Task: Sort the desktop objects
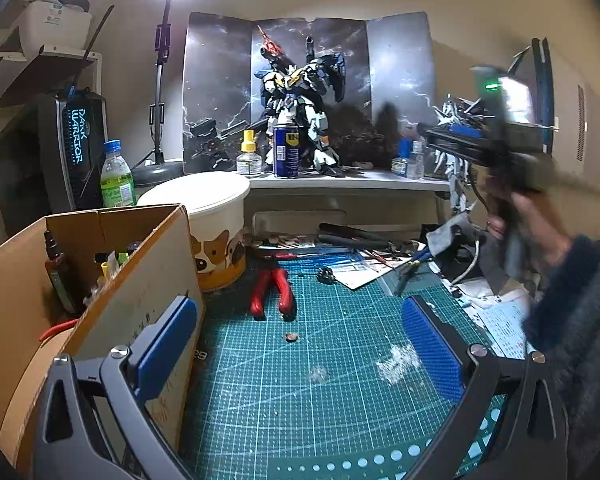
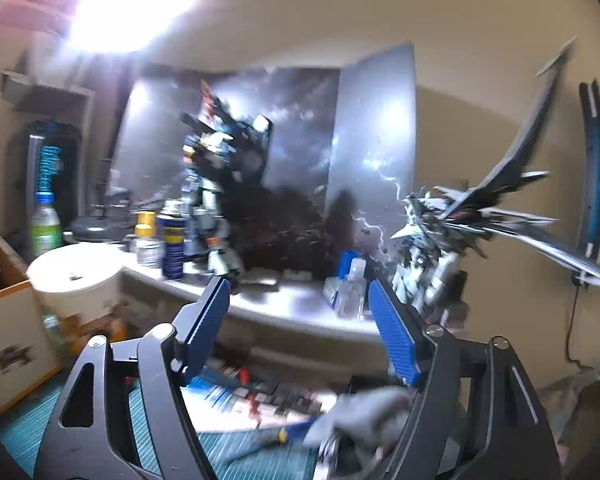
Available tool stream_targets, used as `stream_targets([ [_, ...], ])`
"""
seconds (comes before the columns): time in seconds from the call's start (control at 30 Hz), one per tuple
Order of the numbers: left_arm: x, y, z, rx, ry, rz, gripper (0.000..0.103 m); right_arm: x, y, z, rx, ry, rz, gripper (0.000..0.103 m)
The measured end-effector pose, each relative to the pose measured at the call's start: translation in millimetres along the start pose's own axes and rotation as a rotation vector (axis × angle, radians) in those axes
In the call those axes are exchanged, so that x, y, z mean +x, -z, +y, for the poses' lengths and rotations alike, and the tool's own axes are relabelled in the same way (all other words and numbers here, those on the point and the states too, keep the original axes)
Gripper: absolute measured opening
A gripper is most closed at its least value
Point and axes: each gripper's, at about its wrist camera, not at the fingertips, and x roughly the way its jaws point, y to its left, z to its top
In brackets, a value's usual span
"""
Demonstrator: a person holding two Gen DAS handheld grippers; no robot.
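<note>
The cardboard box (image 1: 100,280) is holding small tools and bottles at the left claw (image 1: 300,344), which is gaping released over the red pliers (image 1: 274,290), while the right claw (image 2: 300,328) is hanging released, empty.

The bench (image 1: 440,236) is covered at the front by a green cutting mat (image 1: 300,380). Red-handled pliers (image 1: 274,290) lie near the mat's far edge, with printed sheets (image 1: 364,270) and black-handled cutters (image 1: 356,236) toward the far right. A cardboard box (image 1: 112,280) stands at the left edge, a white tub (image 1: 216,216) just behind it. On the raised shelf (image 1: 360,180) along the back stand a blue spray can (image 1: 286,152), a yellow-capped bottle (image 1: 249,156) and a robot model (image 1: 300,96).
</note>
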Motion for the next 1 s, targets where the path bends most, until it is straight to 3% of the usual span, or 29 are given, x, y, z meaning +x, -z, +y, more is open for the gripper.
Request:
stream_targets([
  [0.13, 9.5, -3.2, 0.3, 0.003, -0.021, 0.007, 0.103, 68.2, -0.6, -4.3, 0.002, 0.021, 0.064, 0.049],
  [0.33, 21.1, -3.4, -1.3, 0.004, -0.025, 0.019, 0.103, 125.0, 1.8, -16.0, 0.042, 0.041, 0.087, 0.045],
  [0.57, 24.2, -2.1, -6.7, 0.012, -0.001, 0.013, 0.103, 146.4, 4.8, -21.4, 0.046, 0.032, 0.098, 0.043],
  [0.67, 23.9, -2.5, -4.7, 0.0, 0.007, 0.015, 0.103, 154.7, 8.9, -25.9, 0.071, 0.016, 0.129, 0.033],
  [0.8, 23.0, -2.1, -1.5, -0.006, 0.009, 0.018, 0.103, 159.7, 13.5, -31.0, 0.103, -0.007, 0.151, 0.004],
  [1.0, 21.4, -3.3, 0.8, -0.022, 0.017, 0.016, 0.103, 155.8, 9.2, -35.6, 0.138, -0.049, 0.147, 0.0],
])
